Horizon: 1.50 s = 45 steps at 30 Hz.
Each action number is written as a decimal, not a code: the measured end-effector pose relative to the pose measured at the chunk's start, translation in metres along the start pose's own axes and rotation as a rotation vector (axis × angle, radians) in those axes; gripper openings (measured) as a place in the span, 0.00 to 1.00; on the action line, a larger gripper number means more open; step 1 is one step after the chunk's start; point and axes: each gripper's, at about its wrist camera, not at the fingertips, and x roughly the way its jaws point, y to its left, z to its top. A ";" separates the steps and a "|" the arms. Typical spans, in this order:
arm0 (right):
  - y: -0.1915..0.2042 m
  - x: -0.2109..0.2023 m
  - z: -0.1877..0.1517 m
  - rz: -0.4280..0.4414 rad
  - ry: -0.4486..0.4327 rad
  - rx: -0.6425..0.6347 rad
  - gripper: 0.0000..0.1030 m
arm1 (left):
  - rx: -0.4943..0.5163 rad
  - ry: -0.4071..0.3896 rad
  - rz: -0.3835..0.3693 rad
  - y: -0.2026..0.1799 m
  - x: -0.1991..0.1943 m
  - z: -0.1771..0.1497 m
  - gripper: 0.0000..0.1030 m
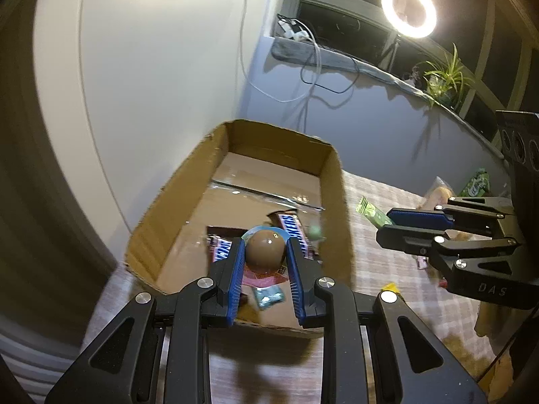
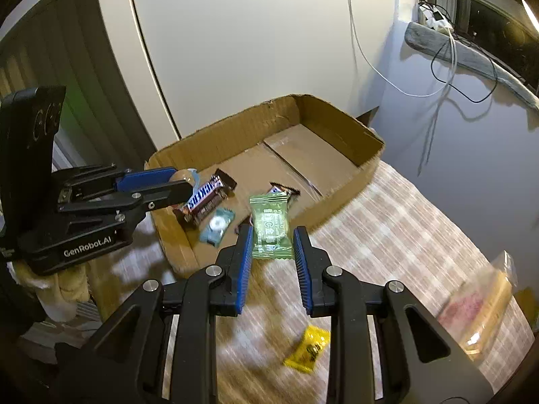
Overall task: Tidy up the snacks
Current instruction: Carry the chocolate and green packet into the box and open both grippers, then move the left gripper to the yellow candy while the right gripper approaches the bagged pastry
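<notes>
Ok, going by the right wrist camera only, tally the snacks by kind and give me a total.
Snickers bars: 2
Blue packet: 1
Green packet: 1
Yellow packet: 1
Round chocolate ball: 1
Clear bag, blurred: 1
Total: 7

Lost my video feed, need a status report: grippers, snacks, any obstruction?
Left gripper shut on brown ball snack over cardboard box. Right gripper shut on green packet. Nothing in the way.

A glaring ring light point(image 1: 408, 9) brightens a dim room; fisheye edges bend, foreground tablecloth point(image 2: 387, 222) blurs.
</notes>
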 end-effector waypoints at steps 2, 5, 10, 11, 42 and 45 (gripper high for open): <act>0.002 0.004 0.005 -0.001 0.002 -0.005 0.25 | -0.003 -0.001 0.006 0.004 0.000 0.001 0.23; 0.004 0.011 0.013 -0.001 0.006 -0.005 0.25 | -0.006 0.000 0.009 0.009 0.002 0.002 0.23; 0.006 0.023 0.025 0.000 0.010 0.002 0.25 | -0.011 0.005 0.014 0.015 0.007 0.004 0.23; 0.005 0.025 0.027 -0.001 0.011 0.003 0.25 | -0.013 0.006 0.015 0.016 0.007 0.004 0.23; 0.007 0.029 0.038 -0.068 -0.017 0.008 0.72 | -0.034 0.005 0.038 0.021 0.005 0.007 0.45; 0.004 0.020 0.035 -0.067 -0.029 0.018 0.72 | -0.035 -0.002 0.035 0.019 0.002 0.007 0.45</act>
